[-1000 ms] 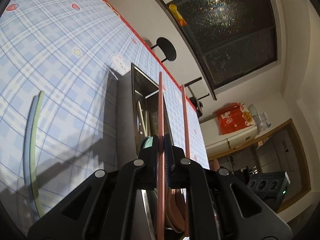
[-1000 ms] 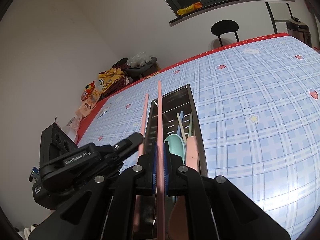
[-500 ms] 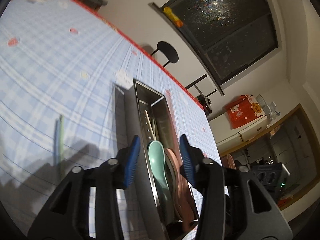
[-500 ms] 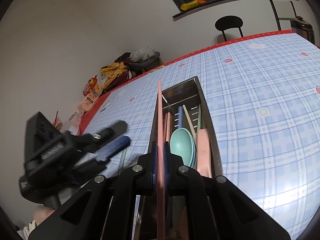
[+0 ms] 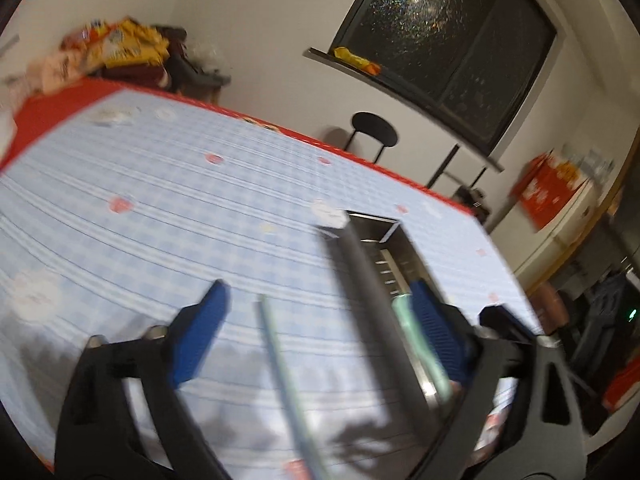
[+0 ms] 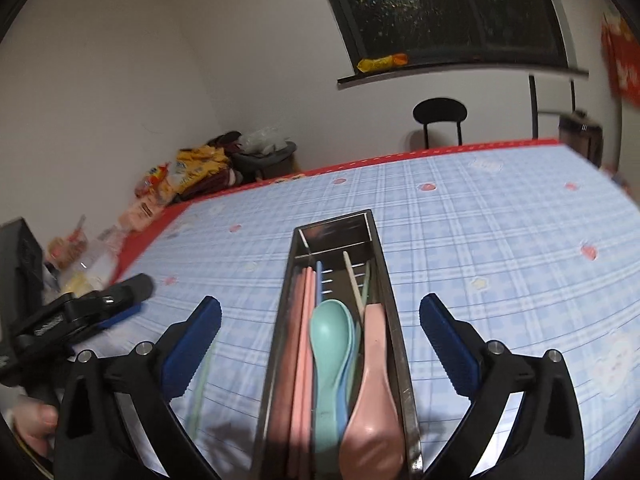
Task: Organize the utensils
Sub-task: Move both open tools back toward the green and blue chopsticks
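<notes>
both pairs of tongs are spreading apart, their blue pads wide, and nothing is pinched in either. the right tongs (image 6: 320, 320) hang over the long steel tray (image 6: 394, 320) on the tabletop (image 6: 500, 240), with the tray running straight out between the two pads without touching them. inside it, from left to right of those tongs, lie pink chopsticks (image 6: 298, 344), a teal spoon (image 6: 330, 332) over a blue one, pale and green sticks farther up, and a pink spoon (image 6: 374, 400) against the right wall. the left tongs (image 5: 316, 336) are released too, seen blurred; a green chopstick (image 5: 280, 364) lies loose on the blue checked cloth between their pads, and the tray's near wall crosses just inside the right pad. from the right view the left tongs (image 6: 120, 304) show off to the left, low over the cloth. no writing on them can be read here; the yellow snack bags beyond the tabletop's far corner are too blurred to read.
</notes>
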Action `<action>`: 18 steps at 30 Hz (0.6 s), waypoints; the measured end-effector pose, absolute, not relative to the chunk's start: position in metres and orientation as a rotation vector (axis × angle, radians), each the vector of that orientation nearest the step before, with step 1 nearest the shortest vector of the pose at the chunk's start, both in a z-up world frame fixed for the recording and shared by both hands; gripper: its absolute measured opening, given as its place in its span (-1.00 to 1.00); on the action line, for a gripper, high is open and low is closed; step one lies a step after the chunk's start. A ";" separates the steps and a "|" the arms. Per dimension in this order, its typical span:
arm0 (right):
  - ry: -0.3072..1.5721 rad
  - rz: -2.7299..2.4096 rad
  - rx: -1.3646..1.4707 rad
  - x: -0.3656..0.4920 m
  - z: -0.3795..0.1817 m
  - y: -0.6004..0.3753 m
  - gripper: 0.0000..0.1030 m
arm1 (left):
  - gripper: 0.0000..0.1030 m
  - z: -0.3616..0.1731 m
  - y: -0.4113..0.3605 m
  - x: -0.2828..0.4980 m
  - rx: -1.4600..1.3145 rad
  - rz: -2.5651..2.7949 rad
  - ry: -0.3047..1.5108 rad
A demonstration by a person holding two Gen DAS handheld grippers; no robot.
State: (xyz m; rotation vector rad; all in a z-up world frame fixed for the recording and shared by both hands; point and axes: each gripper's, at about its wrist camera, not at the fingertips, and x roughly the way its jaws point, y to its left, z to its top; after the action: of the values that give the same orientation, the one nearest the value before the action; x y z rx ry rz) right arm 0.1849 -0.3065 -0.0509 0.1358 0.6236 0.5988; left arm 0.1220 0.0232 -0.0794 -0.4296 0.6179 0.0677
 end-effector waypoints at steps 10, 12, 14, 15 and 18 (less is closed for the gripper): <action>0.549 0.602 -0.028 0.159 -0.046 -0.278 0.89 | 0.89 -0.095 0.026 0.089 -0.155 0.143 0.706; 0.520 0.600 -0.043 0.153 -0.043 -0.276 0.89 | 0.89 -0.102 0.029 0.085 -0.140 0.148 0.730; 0.526 0.607 -0.047 0.151 -0.042 -0.274 0.89 | 0.89 -0.107 0.031 0.081 -0.121 0.151 0.749; 0.539 0.621 -0.038 0.151 -0.042 -0.273 0.89 | 0.89 -0.111 0.031 0.080 -0.110 0.146 0.762; 0.572 0.652 -0.010 0.148 -0.042 -0.272 0.89 | 0.88 -0.120 0.026 0.079 -0.089 0.109 0.807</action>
State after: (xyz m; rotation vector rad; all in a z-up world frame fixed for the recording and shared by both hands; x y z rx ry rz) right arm 0.1482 -0.2717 -0.0415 -0.0103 0.5718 0.6516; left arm 0.0794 0.0257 -0.1202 -0.0886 0.8072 0.1089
